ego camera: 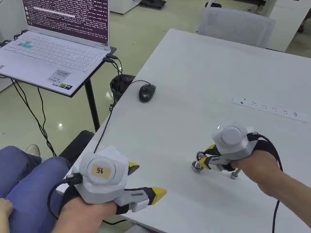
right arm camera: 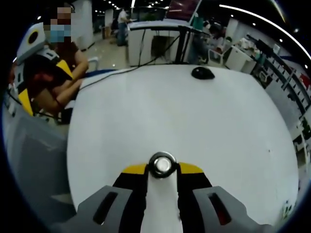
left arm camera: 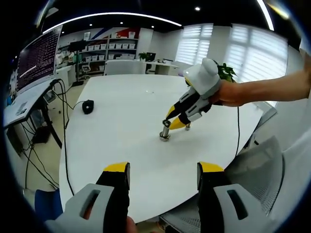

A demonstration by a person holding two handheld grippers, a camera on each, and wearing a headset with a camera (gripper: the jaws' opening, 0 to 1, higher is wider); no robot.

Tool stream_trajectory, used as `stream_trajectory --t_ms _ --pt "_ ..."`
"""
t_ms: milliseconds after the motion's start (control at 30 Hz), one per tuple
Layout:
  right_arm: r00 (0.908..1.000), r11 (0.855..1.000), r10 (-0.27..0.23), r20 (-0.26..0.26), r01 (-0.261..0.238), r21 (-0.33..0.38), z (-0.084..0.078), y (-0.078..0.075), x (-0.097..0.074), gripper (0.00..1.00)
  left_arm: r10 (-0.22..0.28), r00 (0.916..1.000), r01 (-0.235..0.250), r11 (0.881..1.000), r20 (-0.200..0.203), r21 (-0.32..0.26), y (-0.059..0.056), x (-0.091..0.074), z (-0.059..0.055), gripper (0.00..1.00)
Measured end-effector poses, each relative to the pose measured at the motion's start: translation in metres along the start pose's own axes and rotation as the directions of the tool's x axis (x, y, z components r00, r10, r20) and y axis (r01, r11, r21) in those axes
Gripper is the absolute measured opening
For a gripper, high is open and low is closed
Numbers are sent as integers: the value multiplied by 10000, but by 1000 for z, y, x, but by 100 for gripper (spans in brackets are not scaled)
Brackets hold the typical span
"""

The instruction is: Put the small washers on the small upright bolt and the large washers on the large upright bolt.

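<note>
— What sort of place is this?
— An open-plan office with a touch of lab. A big white desk carries a mouse and a power strip. A laptop full of terminal text sits on a stand beside it.
— And further off?
— A grey office chair, stocked shelves, and blinds over wide windows. The right gripper view shows more desks with people.

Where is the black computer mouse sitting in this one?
In the head view the black computer mouse lies near the left edge of the white table, on the side nearest the open laptop on its stand.
</note>
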State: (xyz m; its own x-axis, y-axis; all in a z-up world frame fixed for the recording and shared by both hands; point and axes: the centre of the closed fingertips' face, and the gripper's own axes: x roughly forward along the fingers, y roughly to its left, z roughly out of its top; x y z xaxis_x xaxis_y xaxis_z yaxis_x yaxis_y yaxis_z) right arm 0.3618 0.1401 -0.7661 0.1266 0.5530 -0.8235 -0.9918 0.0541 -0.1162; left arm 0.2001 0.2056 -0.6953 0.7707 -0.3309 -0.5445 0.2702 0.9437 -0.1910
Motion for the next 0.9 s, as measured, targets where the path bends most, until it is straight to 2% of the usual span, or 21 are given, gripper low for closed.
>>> stream_trajectory --t_ms 300,633,800,900 --pt "9993 9999 99 -362 -98 35 -9 3 13 24 -25 10000 25 10000 -60 12 -1 0 -3 55" --pt "9965 9983 276 -789 -235 526 -25 5 35 24 2 10000 -2 10000 -98 -4 0 -2 -4 55" --pt "9973 9969 193 -709 -138 779 -28 6 35 24 -6 9999 6 10000 -101 36 -1 -2 -3 55" --pt "9978 9961 -15 -665 73 883 -35 10 28 25 -10 10000 10 10000 -87 56 -2 -1 -2 55"
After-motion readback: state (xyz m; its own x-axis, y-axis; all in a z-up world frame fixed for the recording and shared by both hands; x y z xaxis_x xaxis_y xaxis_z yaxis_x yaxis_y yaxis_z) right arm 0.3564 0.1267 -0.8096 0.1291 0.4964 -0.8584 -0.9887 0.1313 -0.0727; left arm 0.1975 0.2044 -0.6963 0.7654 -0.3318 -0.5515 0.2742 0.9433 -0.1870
